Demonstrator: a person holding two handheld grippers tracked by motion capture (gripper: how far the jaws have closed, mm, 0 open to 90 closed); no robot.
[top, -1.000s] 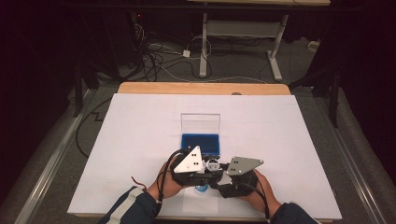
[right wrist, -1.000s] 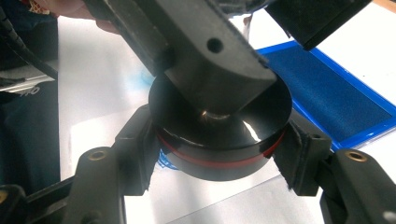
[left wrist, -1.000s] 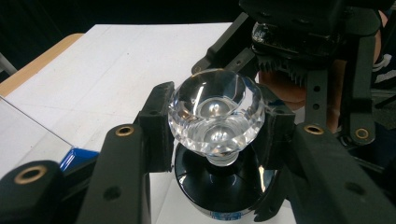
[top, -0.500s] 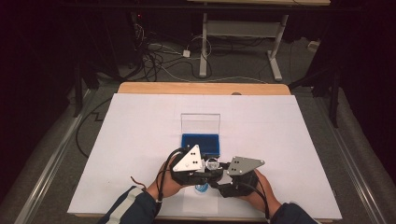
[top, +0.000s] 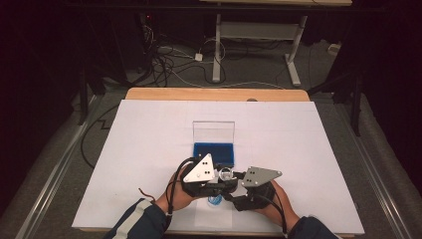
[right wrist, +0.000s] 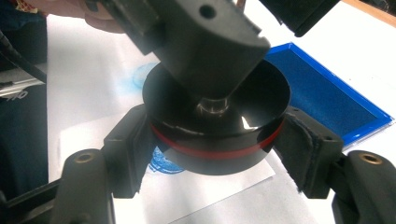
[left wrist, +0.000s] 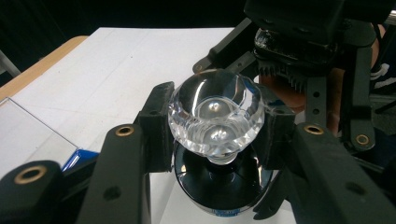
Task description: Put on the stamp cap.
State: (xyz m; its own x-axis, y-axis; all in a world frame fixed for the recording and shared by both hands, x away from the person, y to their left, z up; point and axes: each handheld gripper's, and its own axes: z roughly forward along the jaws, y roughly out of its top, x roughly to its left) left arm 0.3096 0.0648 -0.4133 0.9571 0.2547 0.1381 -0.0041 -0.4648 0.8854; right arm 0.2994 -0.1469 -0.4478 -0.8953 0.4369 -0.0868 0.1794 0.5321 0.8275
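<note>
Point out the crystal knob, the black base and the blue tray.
crystal knob [left wrist: 215, 116], left gripper view, its faceted top.
black base [right wrist: 210, 144], right gripper view, side wall by the red band.
blue tray [top: 214, 153], high view, blue lining.

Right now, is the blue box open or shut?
Open: the blue box shows its blue lining, and its clear lid stands up behind it.

The left gripper [top: 225, 175] and right gripper [top: 234, 191] barely shifted over the second; nothing else moved visibly.

The jaws clamp a clear faceted knob [left wrist: 215, 116] from both sides; beneath it sits a black round base [left wrist: 219, 186], with the other gripper [left wrist: 303, 42] just beyond.
</note>
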